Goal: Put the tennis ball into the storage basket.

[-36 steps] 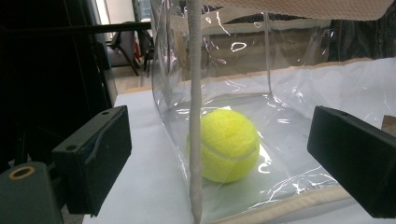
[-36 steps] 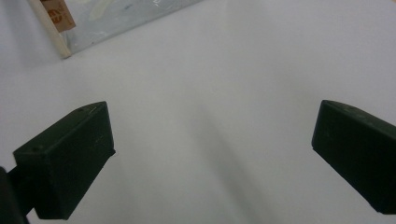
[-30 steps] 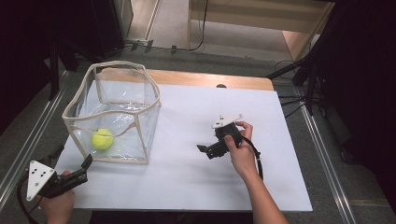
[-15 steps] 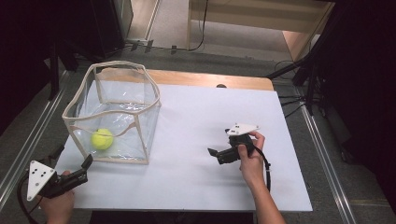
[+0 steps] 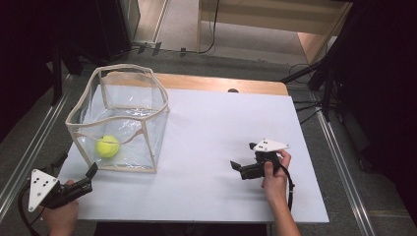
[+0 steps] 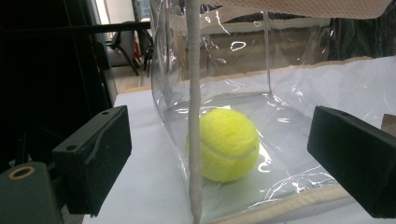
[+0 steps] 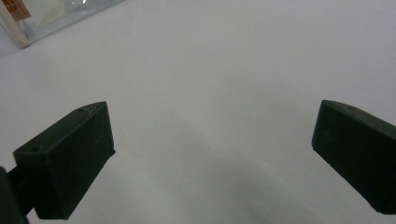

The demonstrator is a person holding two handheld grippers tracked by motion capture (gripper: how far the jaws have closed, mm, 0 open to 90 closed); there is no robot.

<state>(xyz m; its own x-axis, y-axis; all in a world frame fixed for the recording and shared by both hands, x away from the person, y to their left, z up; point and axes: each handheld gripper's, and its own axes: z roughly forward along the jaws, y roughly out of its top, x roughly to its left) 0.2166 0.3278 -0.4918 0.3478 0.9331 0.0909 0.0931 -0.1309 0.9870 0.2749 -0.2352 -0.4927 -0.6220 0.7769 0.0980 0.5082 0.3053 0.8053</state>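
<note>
The left gripper is facing the tennis ball inside the clear bin, jaws spread. The right gripper is hovering over the white table, jaws spread, gripping nothing.

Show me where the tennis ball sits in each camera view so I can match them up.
High view: tennis ball lies left of centre, inside the clear bag, near its front wall.
Left gripper view: centre, behind the bag's white corner seam.
Right gripper view: not in it.
Shared landmark: the clear bag.

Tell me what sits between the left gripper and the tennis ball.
The clear bag's transparent wall and its pale corner seam stand between the left gripper and the tennis ball, as the left gripper view shows; the ball lies inside the bag.
</note>
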